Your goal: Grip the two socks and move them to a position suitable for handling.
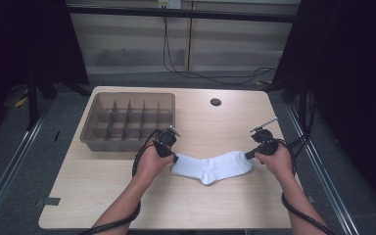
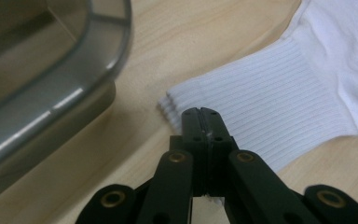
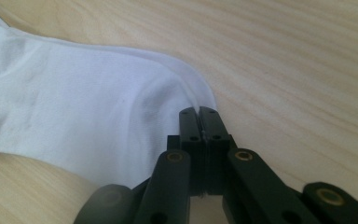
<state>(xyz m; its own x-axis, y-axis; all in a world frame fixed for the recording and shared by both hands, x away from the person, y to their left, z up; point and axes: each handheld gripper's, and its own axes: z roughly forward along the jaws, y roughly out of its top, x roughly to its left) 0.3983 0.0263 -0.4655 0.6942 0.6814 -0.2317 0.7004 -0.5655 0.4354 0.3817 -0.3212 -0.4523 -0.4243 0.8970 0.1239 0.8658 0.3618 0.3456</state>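
Note:
A white sock [image 1: 210, 166] lies stretched across the middle of the wooden table [image 1: 176, 205], bent at the heel. My left gripper [image 1: 175, 158] is shut on its ribbed cuff [image 2: 279, 107] at the sock's left end, where several fabric edges are stacked. In the left gripper view the jaws of that gripper [image 2: 200, 114] press together over the cuff's corner. My right gripper [image 1: 248, 155] is shut on the toe end [image 3: 84, 121]. Its jaws [image 3: 199, 114] meet at the rounded toe edge, where two layers show.
A grey plastic tray [image 1: 94, 142] with several divided compartments stands on the table's far left, its corner [image 2: 51, 107] close to my left gripper. A small round hole [image 1: 216, 102] sits in the tabletop at the back. Cables trail from both grippers toward the near edge.

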